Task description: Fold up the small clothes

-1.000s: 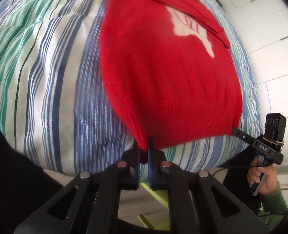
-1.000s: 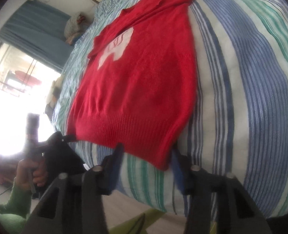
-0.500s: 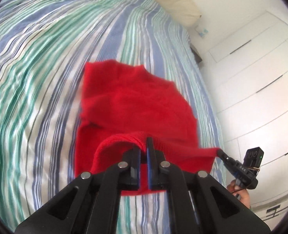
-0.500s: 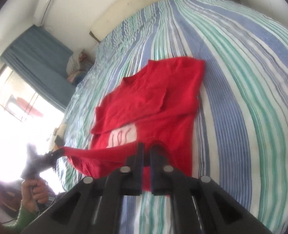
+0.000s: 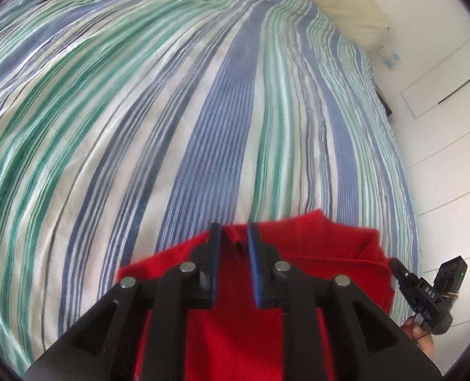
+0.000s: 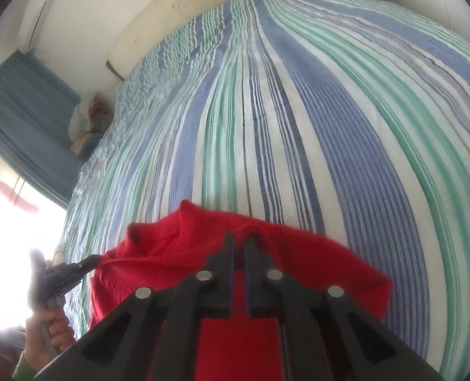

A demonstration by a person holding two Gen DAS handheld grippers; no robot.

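Your left tool [image 5: 232, 238] has just been opening off the jumper [image 5: 298, 247] hem at the collar; right tool [image 6: 239, 247] grips it—release next.

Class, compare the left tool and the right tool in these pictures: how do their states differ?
The left tool has just been opening, its pads apart and off the red sweater; the right tool is shut on the sweater's edge. Both point down at the striped bed.

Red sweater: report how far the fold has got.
Done: the red sweater is doubled over on the striped bedspread. In hand: the left gripper has just been opening, its fingers off the knit; the right gripper pinches its corner. Left: release, smooth.
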